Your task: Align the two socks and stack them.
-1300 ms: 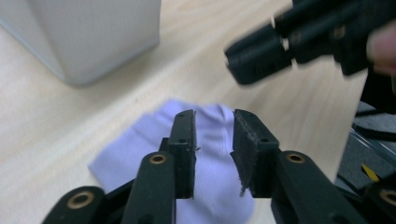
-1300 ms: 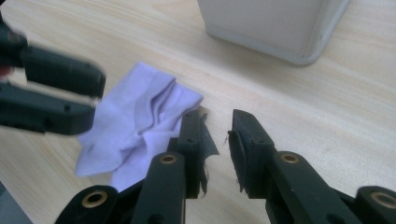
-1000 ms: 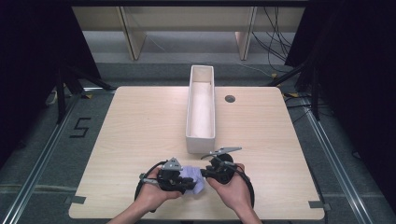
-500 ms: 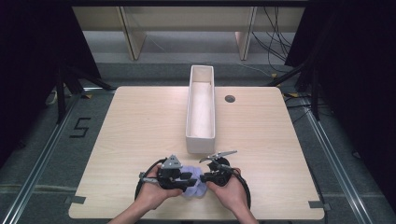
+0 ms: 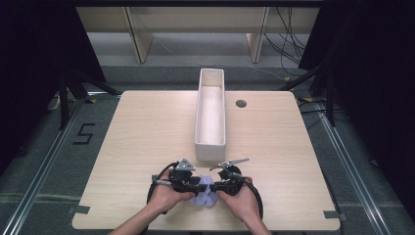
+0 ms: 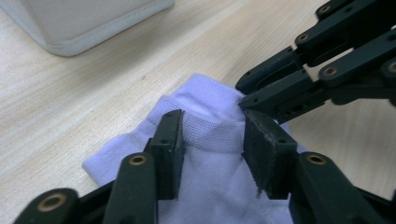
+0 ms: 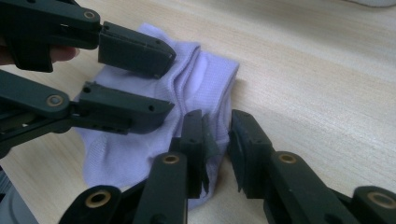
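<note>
Sock lies bunched on the table, near its front edge. Left gripper: jaws just opening, spread astride the cuff. Right gripper: jaws narrowly apart at the sock's edge, grip uncertain.

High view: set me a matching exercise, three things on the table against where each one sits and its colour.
Things:
1. sock
2. bin
3. round hole

Places and colours:
A. dark, in the table top, just right of the bin's far half
B. pale lilac, at the near edge
C. white and long, in the middle, running away from the person

Pairs: 1-B; 2-C; 3-A
</note>
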A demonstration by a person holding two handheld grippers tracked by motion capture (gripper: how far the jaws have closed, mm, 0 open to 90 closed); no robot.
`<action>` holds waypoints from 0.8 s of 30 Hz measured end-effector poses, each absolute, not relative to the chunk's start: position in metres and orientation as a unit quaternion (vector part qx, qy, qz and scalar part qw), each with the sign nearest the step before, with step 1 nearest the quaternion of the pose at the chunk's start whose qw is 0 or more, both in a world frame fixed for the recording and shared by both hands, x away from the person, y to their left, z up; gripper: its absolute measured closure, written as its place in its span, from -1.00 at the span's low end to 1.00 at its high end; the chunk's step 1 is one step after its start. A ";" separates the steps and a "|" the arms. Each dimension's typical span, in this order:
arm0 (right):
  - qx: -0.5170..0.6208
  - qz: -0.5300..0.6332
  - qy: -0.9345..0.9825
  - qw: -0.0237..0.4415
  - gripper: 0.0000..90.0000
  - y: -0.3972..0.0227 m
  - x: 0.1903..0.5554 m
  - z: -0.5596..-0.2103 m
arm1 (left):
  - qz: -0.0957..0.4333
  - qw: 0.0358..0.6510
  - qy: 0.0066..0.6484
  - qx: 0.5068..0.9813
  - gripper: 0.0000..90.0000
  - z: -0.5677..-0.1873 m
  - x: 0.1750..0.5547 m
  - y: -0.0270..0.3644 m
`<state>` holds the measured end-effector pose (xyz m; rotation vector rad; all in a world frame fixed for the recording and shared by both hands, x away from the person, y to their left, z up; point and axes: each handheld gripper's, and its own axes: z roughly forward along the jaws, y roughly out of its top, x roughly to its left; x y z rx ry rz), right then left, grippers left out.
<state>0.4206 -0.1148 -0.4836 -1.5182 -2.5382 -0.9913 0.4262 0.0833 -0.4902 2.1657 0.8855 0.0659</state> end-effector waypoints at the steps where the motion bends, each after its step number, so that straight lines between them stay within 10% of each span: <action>1: -0.501 -0.309 -0.808 0.012 0.68 -0.114 0.420 -0.484 | 0.030 0.385 0.343 0.856 0.31 -0.490 0.426 0.082; 24: -0.504 -0.309 -0.806 0.020 0.70 -0.111 0.419 -0.487 | 0.059 0.411 0.301 0.858 0.89 -0.474 0.419 0.080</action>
